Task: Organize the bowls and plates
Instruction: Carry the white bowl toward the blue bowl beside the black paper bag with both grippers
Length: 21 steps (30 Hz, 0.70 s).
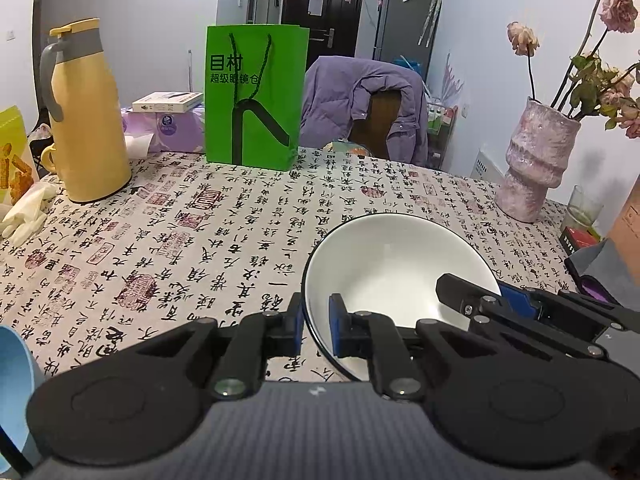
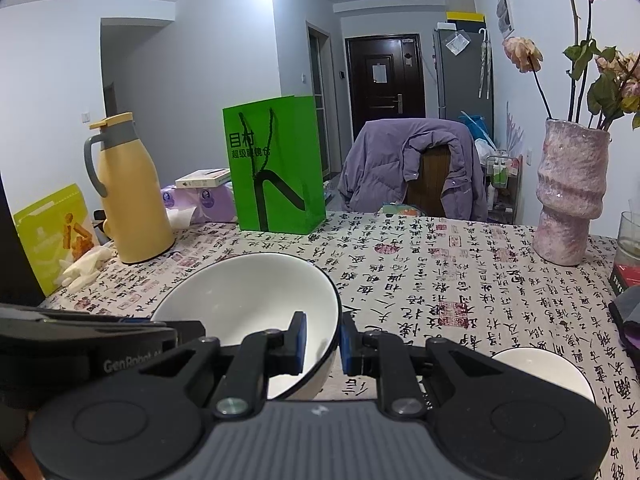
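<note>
The left gripper (image 1: 315,326) is clamped on the near-left rim of a white bowl with a thin dark edge (image 1: 400,264), one blue pad (image 1: 335,326) inside the wall and the other outside. At about 3 o'clock of it, the right gripper (image 2: 323,340) pinches the opposite rim of the same bowl (image 2: 248,300), again one pad on each side. In both wrist views the bowl tilts, held over the calligraphy-print tablecloth (image 1: 240,240). At 4 o'clock in the right wrist view a second white bowl (image 2: 540,368) sits on the cloth, partly hidden behind the gripper body. A pale blue curved object (image 1: 14,384) shows at 8 o'clock in the left view.

Farther back, at 10 o'clock, a yellow thermos jug (image 1: 86,120) stands beside a white glove (image 1: 28,208). At 12 o'clock stands a green paper bag (image 1: 254,96), and behind it a chair draped with a purple jacket (image 1: 360,108). At 2 o'clock is a pink vase of dried roses (image 1: 536,160).
</note>
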Available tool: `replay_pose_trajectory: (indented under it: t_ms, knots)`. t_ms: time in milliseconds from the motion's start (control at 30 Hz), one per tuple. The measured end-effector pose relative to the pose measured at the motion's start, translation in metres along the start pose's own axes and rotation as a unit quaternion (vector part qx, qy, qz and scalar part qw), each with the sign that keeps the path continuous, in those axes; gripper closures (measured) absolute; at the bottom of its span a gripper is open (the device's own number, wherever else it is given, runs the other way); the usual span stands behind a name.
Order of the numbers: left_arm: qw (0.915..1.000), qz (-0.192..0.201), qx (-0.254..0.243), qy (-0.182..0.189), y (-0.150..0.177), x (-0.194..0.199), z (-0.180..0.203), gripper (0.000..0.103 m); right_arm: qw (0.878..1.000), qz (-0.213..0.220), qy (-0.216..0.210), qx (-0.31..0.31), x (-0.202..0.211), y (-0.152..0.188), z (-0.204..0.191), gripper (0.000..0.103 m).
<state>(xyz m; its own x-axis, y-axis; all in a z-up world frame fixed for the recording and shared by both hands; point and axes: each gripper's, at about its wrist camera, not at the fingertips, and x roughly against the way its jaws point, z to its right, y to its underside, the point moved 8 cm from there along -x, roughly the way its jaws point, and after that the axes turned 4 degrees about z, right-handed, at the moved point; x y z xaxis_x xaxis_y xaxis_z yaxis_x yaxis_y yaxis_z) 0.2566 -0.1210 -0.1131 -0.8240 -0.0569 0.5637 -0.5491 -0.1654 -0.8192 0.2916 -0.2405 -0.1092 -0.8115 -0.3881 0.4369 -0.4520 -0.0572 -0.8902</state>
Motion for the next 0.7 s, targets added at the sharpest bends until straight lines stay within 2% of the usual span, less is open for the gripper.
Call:
replay_pose_trajectory:
  t_ms: [700]
  knots:
    - [0.9999, 0.012, 0.002, -0.002, 0.005, 0.037, -0.029, 0.091, 1.000, 0.007, -0.002, -0.007, 0.026, 0.003, -0.039, 0.086]
